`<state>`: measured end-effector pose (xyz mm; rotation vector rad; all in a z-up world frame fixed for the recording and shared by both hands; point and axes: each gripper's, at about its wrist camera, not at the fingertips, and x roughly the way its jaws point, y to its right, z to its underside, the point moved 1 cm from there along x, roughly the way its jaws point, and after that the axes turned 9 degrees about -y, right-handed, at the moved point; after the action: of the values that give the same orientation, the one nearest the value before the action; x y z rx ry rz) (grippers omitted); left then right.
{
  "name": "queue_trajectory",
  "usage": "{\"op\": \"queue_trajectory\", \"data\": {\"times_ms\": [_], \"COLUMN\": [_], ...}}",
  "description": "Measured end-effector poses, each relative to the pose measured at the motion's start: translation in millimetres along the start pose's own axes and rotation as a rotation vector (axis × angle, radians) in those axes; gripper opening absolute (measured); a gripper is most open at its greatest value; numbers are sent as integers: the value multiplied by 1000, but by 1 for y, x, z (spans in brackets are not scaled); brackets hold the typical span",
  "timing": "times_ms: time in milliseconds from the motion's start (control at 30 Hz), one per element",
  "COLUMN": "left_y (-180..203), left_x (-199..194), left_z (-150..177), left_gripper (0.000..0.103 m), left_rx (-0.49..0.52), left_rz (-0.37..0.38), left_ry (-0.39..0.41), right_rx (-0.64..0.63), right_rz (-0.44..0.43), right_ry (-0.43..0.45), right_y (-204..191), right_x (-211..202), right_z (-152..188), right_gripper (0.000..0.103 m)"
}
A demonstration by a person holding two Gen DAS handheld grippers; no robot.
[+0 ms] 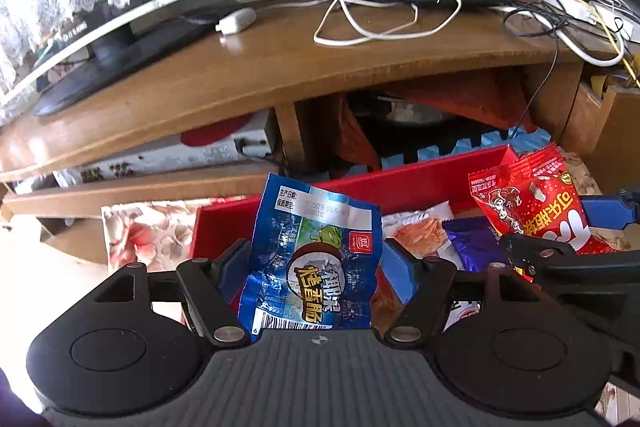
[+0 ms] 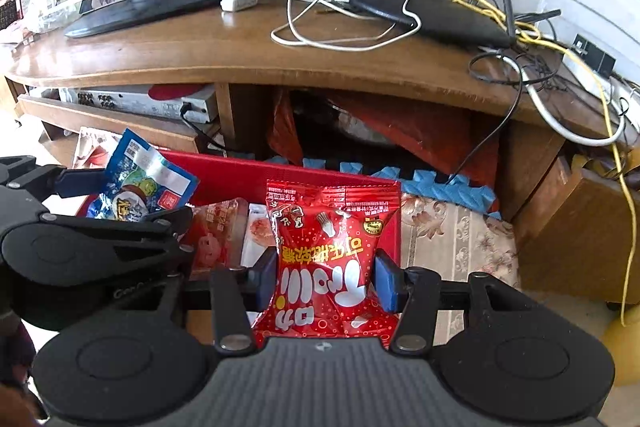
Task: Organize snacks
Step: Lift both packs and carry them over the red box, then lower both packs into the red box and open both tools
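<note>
Left gripper (image 1: 316,267): tilted steeply down over the red box (image 1: 420,175), its blue pads pressed against both sides of a blue snack packet (image 1: 312,259); the jaws stand fairly wide because the packet is broad.
Blue snack packet: upright and crumpled between the pads, its top edge rising above the box's near wall, its barcode end down by the gripper body.
Right gripper (image 2: 322,283): angled down just beside the left one, narrower, clamped on a red candy bag (image 2: 332,255).
Red candy bag: standing upright between the pads, printed side facing the camera upside down, over the right end of the box.
Red box: on the floor in front of the wooden TV stand (image 2: 224,51), with an orange-and-white packet (image 1: 424,231) and a purple wrapper (image 1: 472,247) lying inside.
Floor beside box: a floral mat (image 2: 456,243) to the right.
</note>
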<state>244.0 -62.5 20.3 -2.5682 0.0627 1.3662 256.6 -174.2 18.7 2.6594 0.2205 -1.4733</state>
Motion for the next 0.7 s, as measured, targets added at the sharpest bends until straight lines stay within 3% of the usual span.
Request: {"op": "queue_trajectory", "data": {"times_ms": [333, 700], "left_y": [4, 12], "left_x": [13, 12], "left_z": [7, 13], "left_gripper": [75, 76], "left_rx": [21, 79], "left_rz": [-23, -86], "left_ry": [-36, -15], "right_rx": [-8, -2], "right_rz": [-6, -12], "right_ry": [-48, -97], "right_y": [-2, -2], "right_x": [15, 30], "right_z": [3, 9], "right_gripper": [48, 48]}}
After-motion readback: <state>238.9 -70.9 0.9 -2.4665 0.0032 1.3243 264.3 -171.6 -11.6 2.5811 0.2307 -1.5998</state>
